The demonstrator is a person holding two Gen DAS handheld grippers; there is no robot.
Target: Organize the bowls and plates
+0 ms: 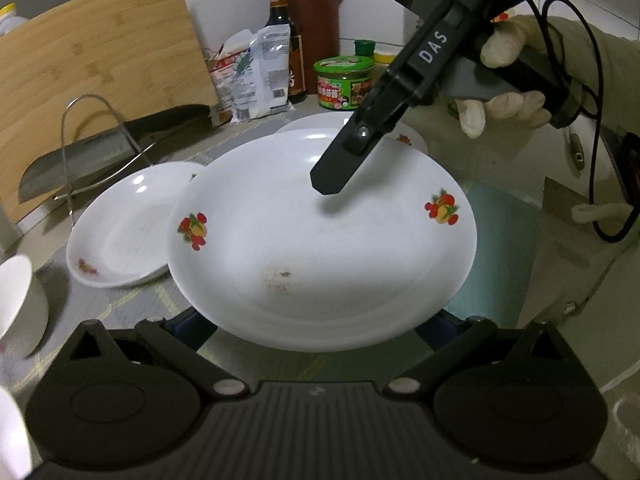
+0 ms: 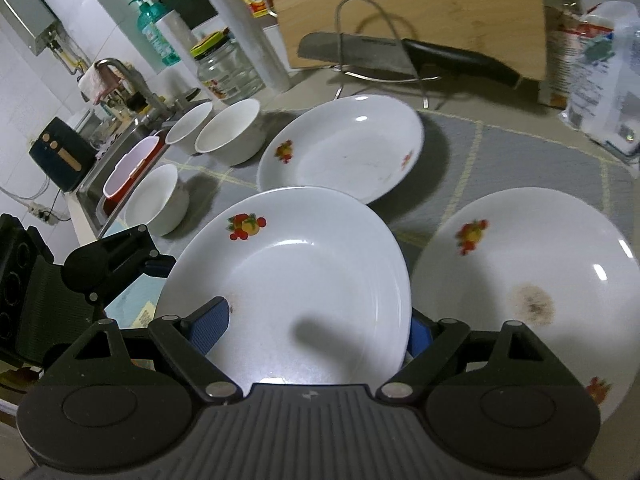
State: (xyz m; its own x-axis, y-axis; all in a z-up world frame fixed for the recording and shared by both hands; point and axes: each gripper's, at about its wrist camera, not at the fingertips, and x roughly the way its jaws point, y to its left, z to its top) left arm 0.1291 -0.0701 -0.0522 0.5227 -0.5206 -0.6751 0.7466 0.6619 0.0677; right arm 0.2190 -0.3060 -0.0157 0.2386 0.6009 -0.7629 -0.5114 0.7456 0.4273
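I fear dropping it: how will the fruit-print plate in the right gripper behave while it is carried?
The fruit-print plate looks like glazed ceramic, so it is probably stiff, rather heavy and breakable. Its glossy face shows highlights, so the blue pads may slip on it. The right gripper holds it only at the rim, so it could tilt.

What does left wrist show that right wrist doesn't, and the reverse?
Left wrist only: a gloved hand, a green-lidded jar and a dark sauce bottle.
Right wrist only: the sink, a soap dispenser and a glass jar.
Both: the fruit-print plate nearest the lens, the cutting board, and the knife on its wire rack.
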